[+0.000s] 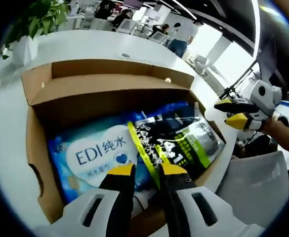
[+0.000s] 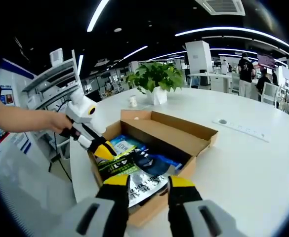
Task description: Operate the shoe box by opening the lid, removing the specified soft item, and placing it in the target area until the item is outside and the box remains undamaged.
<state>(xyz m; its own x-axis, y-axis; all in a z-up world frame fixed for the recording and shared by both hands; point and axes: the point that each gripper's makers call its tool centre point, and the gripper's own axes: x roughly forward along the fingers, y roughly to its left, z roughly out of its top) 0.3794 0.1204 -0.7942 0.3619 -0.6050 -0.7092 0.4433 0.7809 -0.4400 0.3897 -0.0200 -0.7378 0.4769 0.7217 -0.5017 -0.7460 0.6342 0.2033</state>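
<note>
The cardboard shoe box [image 1: 38,148] [image 2: 203,136] stands on a white table with its lid [image 1: 109,69] folded back. Inside lie a soft blue pack of wipes [image 1: 92,155] [image 2: 124,144] and a dark pack with green stripes [image 1: 184,140] [image 2: 144,180]. My left gripper [image 1: 146,170] [image 2: 103,148] hovers open over the box's near edge, above where the two packs meet, with nothing between its jaws. My right gripper [image 2: 149,181] [image 1: 234,112] is open too, held off the box's other side, just outside its corner.
A potted plant [image 1: 33,24] [image 2: 156,79] stands on the table beyond the box. A white power strip [image 2: 240,129] lies on the table to the right of the box in the right gripper view. A person's arm [image 2: 20,121] holds the left gripper. People and desks fill the background.
</note>
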